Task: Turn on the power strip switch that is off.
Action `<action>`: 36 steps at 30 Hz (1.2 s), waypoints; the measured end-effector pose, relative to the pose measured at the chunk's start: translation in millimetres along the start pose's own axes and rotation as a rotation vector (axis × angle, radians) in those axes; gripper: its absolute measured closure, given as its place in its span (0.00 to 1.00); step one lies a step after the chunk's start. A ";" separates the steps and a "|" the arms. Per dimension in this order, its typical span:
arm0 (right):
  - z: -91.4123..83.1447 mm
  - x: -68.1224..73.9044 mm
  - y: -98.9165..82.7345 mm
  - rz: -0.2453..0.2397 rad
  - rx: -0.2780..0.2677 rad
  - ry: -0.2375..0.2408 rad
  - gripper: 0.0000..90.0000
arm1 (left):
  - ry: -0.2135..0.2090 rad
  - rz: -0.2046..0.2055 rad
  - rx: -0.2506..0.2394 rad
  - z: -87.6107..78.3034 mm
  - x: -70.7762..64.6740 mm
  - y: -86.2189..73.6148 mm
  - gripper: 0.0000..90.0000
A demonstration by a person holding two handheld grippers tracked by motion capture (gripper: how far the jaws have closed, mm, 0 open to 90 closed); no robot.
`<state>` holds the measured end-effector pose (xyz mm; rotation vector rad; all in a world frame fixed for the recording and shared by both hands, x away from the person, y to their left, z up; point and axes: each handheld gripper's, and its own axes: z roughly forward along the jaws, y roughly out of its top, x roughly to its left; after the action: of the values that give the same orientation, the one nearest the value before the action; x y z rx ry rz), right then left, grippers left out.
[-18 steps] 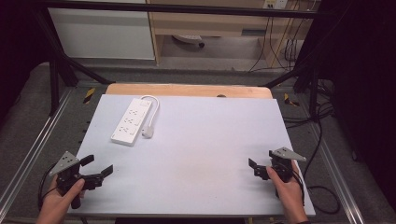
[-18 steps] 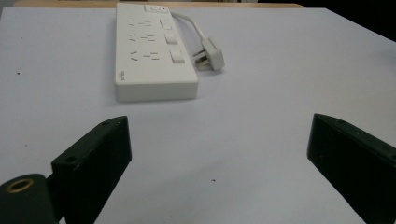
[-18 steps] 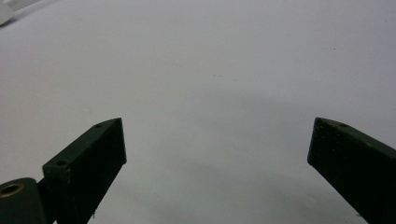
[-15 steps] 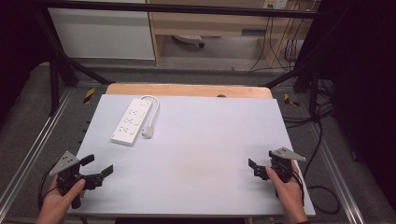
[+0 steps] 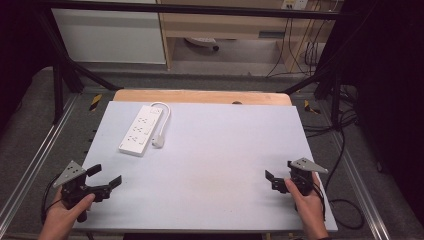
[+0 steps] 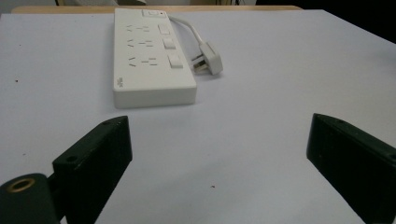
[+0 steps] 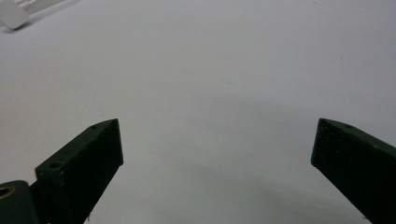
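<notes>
A white power strip (image 5: 141, 129) is seen at the desk's (image 5: 215, 165) far left, long axis running away. The left gripper (image 5: 106, 176) is nearer, the right gripper (image 5: 272, 178) well apart; both fingers are spread wide, empty.

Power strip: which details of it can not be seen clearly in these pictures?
- Power strip: far end cut by the top edge, left gripper view.
- Its small print: too small there.
- Plug: prongs too small, high view.
- In the right gripper view, the strip's corner is cut by the edge.
</notes>
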<state>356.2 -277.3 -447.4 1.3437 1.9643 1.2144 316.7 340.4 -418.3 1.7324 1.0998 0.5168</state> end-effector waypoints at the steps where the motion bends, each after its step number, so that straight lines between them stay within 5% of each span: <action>1: 0.0 0.7 0.1 -0.003 0.000 -0.001 0.03 | 0.000 0.002 -0.001 0.2 -0.1 0.4 0.08; 11: -0.9 4.0 0.9 -0.008 -0.007 0.009 0.03 | 0.001 0.001 -0.012 3.1 -0.2 6.6 0.07; 15: -1.2 5.2 1.5 -0.018 -0.012 0.019 0.03 | -0.019 -0.021 -0.007 7.6 2.3 12.9 0.07; 16: -1.1 5.8 1.7 -0.021 -0.013 0.021 0.03 | -0.031 -0.053 -0.013 9.2 6.3 15.8 0.08; 24: -2.2 8.0 2.3 -0.027 -0.018 0.023 0.04 | -0.036 -0.082 -0.018 18.0 18.5 29.1 0.08; 36: -2.7 9.2 4.8 -0.034 -0.037 0.019 0.04 | 0.004 -0.022 -0.030 42.9 25.0 62.7 0.09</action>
<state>352.7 -269.4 -441.0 1.2805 1.9605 1.2462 388.7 333.3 -384.2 1.6917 1.1075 0.5208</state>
